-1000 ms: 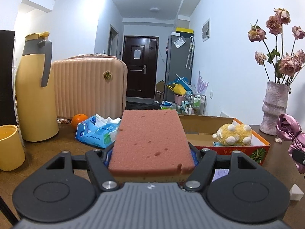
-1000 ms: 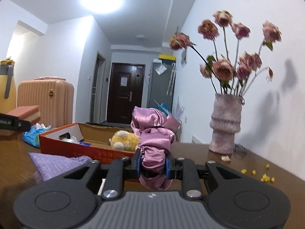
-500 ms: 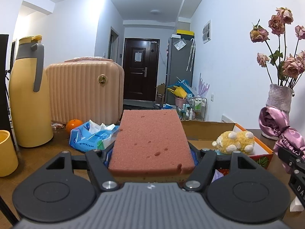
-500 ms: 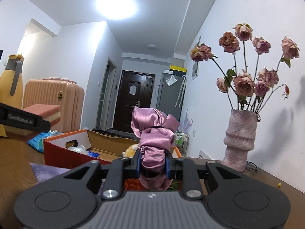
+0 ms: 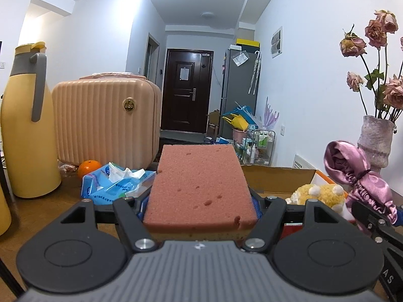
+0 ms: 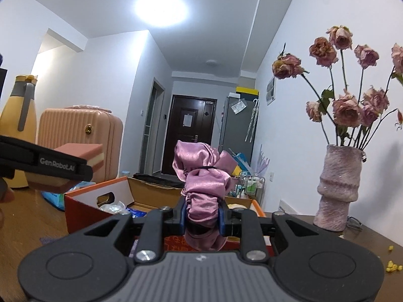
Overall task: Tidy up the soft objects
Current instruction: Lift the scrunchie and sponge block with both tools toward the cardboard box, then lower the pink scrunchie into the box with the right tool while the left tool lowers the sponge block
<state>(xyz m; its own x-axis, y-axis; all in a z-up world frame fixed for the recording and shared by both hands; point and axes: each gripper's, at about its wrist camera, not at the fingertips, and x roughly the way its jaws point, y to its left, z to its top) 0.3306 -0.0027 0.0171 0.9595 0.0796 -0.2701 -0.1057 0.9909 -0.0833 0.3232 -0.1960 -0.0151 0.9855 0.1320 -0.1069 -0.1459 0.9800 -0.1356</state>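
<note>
My left gripper (image 5: 199, 203) is shut on a pink sponge (image 5: 199, 183) with a yellow underside, held above the table. It also shows in the right wrist view (image 6: 83, 156), at the left. My right gripper (image 6: 201, 216) is shut on a purple satin scrunchie (image 6: 204, 173), which also shows in the left wrist view (image 5: 352, 173), at the right. An open orange cardboard box (image 6: 83, 201) stands ahead of both grippers. A yellow plush toy (image 5: 320, 193) lies inside the box (image 5: 277, 178).
A yellow thermos jug (image 5: 25, 125), a pink suitcase (image 5: 105, 120), an orange (image 5: 88, 167) and a blue tissue pack (image 5: 113, 183) stand at the left. A vase of dried roses (image 6: 340, 188) stands at the right. Yellow crumbs (image 6: 393, 266) lie on the brown table.
Both grippers have risen with their loads and moved closer to the box. The scrunchie has come further into the left wrist view, from the right.
</note>
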